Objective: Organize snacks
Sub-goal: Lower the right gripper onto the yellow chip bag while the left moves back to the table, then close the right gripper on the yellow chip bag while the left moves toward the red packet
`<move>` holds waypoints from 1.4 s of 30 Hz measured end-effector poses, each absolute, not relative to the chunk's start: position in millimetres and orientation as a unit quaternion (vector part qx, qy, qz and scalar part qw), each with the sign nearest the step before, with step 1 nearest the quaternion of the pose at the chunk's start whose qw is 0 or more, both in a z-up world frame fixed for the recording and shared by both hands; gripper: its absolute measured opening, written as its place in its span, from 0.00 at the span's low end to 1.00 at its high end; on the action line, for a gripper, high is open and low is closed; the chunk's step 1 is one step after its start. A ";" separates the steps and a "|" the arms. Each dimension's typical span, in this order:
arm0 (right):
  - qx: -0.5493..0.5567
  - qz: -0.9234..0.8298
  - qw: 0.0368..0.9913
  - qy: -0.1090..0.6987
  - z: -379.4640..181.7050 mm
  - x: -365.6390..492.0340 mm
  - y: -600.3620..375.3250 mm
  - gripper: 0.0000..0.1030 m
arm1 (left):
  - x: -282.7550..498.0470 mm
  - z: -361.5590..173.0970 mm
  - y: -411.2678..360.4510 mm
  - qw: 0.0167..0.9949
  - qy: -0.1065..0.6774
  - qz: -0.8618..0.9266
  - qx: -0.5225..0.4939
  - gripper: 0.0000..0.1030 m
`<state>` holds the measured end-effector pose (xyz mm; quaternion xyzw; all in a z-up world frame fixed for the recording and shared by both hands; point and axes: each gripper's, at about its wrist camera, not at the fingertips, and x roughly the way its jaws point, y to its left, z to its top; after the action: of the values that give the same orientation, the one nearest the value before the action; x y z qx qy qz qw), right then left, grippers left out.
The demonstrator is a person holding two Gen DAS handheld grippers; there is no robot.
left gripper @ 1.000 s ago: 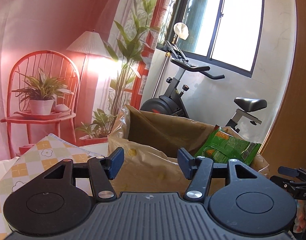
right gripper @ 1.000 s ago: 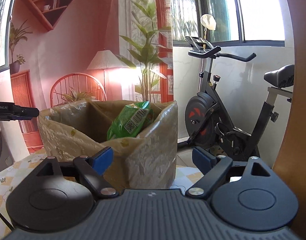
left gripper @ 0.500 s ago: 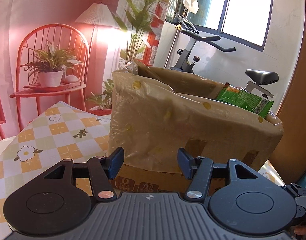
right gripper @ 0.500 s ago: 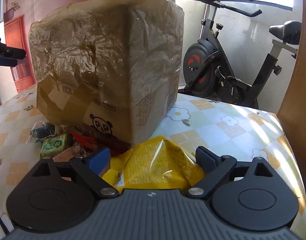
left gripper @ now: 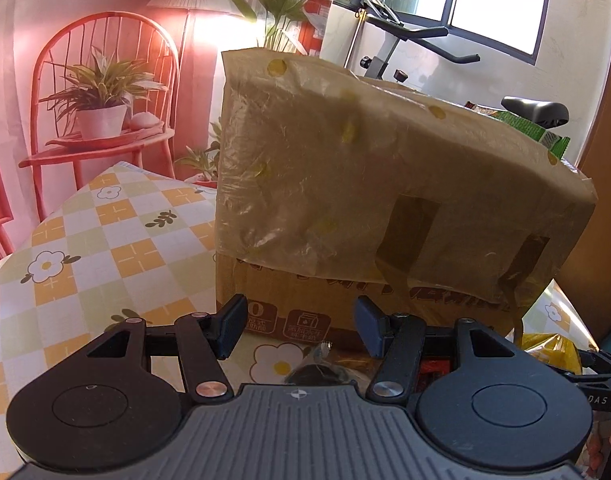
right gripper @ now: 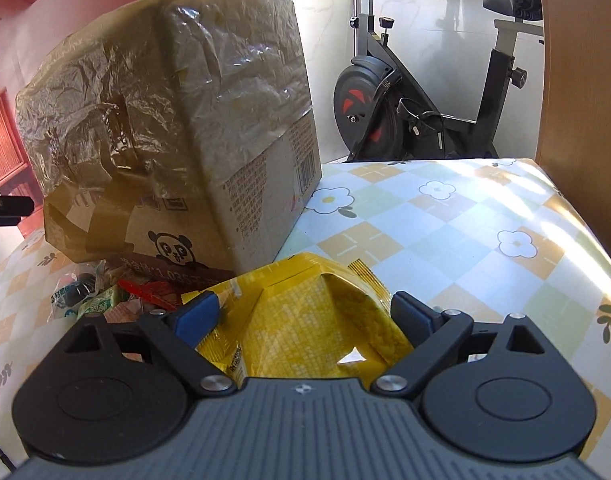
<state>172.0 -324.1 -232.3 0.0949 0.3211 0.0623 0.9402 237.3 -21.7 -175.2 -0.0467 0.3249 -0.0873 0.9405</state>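
A cardboard box [left gripper: 385,184] lined with a plastic bag stands on the checked tablecloth, and a green snack packet [left gripper: 545,136] pokes out of its top right. My left gripper [left gripper: 301,330] hangs open, low in front of the box, above a small dark wrapped snack [left gripper: 317,372]. In the right wrist view the box [right gripper: 177,120] stands at the left. My right gripper [right gripper: 303,314] is open wide around a yellow snack bag [right gripper: 305,320] lying on the table, and I cannot see its pads pressing on the bag. Several small snacks [right gripper: 99,304] lie at the foot of the box.
An exercise bike [right gripper: 405,120] stands beyond the table's far edge, and a wooden panel [right gripper: 577,60] rises at the right. The flowered tablecloth [right gripper: 465,220] stretches right of the box. A red chair with a potted plant [left gripper: 101,112] is at the far left.
Both grippers have sunk from the level of the box's open top to just above the table. The right one came down around the yellow bag and its jaws widened a little.
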 end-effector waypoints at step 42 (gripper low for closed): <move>0.110 0.073 0.947 0.293 -236.7 144.4 -296.9 0.85 | 263.0 -245.7 -85.9 0.916 0.377 -0.127 0.056 0.72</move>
<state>144.4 -296.9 -236.7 0.1100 0.2927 0.0733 0.9470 263.0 -85.9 -245.7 0.0558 0.3774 -0.1269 0.9156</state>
